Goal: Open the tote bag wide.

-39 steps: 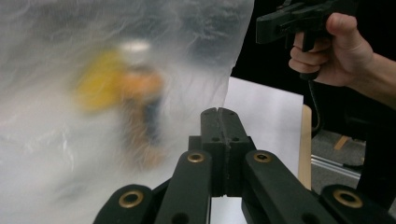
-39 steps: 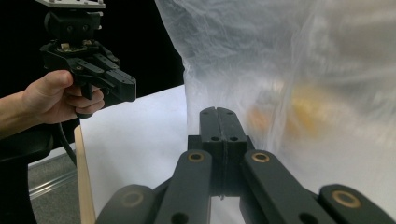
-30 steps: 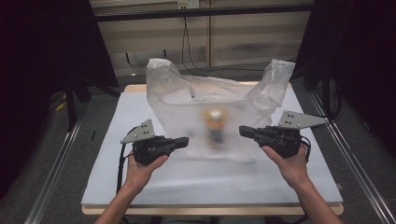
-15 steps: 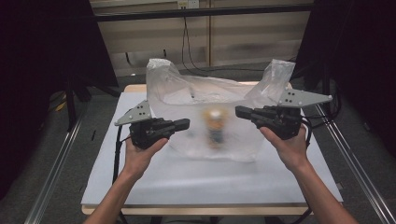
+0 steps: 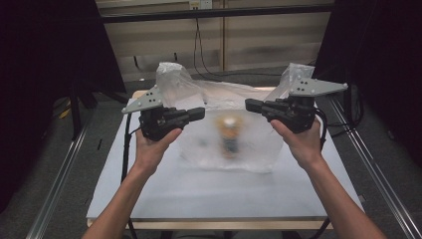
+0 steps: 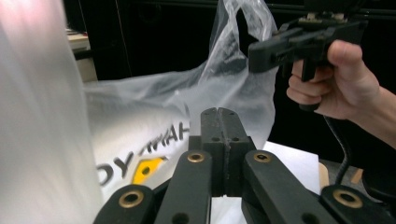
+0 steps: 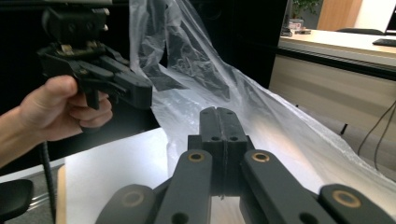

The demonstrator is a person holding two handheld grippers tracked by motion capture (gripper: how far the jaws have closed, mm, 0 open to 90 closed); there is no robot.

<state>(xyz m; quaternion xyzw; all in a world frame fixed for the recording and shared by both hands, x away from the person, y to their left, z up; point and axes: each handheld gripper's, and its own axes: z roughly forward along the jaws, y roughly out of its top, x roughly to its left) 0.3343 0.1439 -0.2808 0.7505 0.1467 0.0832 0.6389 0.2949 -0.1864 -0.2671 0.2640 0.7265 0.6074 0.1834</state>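
A clear plastic bag (image 5: 224,124) lies on the white table (image 5: 199,194), its two handles standing up at the back. Inside it is a blurred yellow-and-dark bottle-like object (image 5: 230,135). My left gripper (image 5: 201,113) hovers at the bag's left, pointing right, jaws shut on nothing. My right gripper (image 5: 247,104) faces it from the right, also shut and empty. In the left gripper view my shut jaws (image 6: 223,110) point at the bag (image 6: 154,116), which carries mirrored lettering and a yellow logo, and the right gripper (image 6: 254,51) is beyond. In the right gripper view the bag (image 7: 243,93) rises behind my jaws (image 7: 219,110).
Metal rails (image 5: 59,179) run along the floor on both sides of the table. Black curtains flank the space, and cables (image 5: 199,50) hang on the back wall. A wooden desk (image 7: 341,51) stands beyond the bag in the right gripper view.
Both grippers have risen and moved away from the person, from beside the bag's middle up toward its handles. The bag and the object inside have stayed put.
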